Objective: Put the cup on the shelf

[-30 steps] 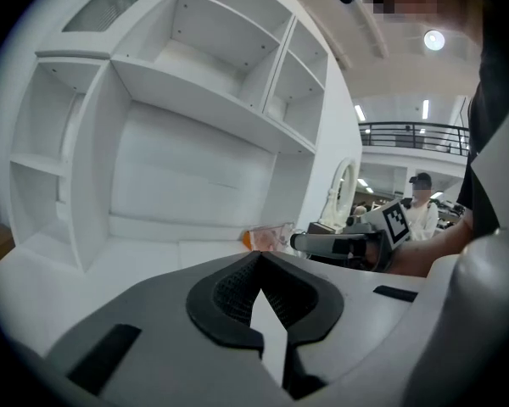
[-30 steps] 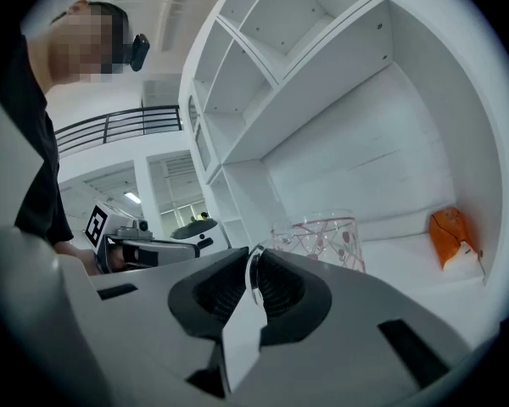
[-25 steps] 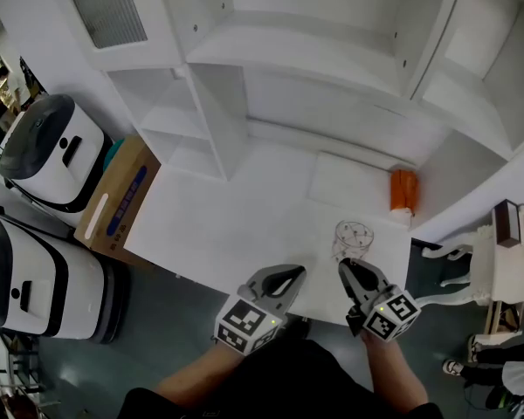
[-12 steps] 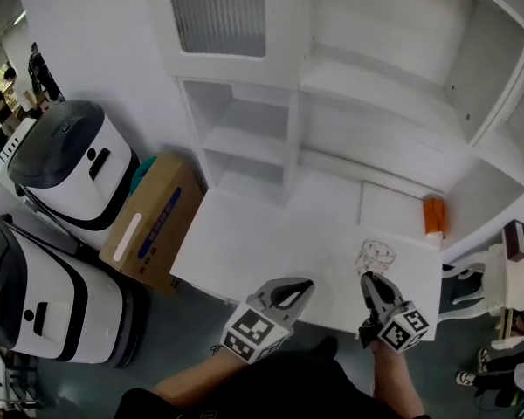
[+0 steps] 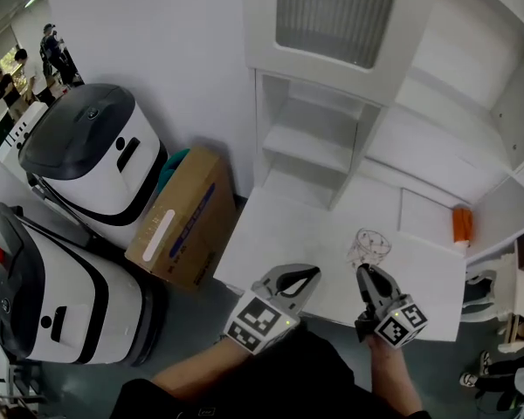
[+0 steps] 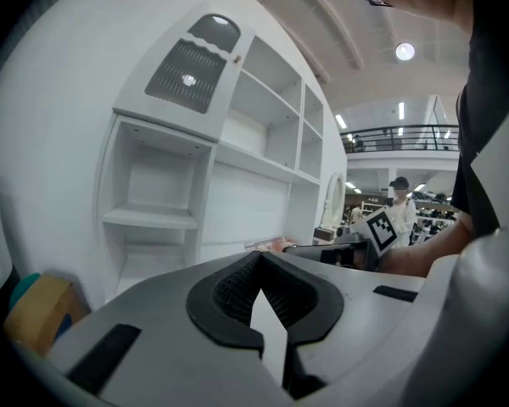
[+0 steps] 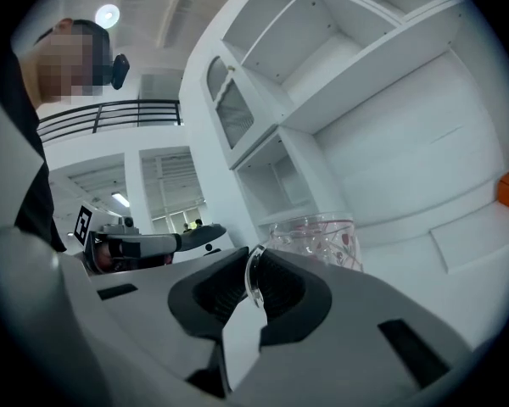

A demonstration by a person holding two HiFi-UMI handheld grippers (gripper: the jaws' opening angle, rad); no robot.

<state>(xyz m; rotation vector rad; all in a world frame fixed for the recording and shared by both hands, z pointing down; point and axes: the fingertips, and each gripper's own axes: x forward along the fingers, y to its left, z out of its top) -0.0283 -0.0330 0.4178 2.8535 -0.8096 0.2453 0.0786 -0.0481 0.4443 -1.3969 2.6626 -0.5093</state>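
The cup [image 7: 316,237], pinched by only a thin glass edge in the nearly shut right tool [image 7: 253,270] above the desk [image 5: 271,243], could swing loose or strike the shelf [image 5: 310,147] if hurried, the left tool [image 6: 257,268] being shut, empty and no support.
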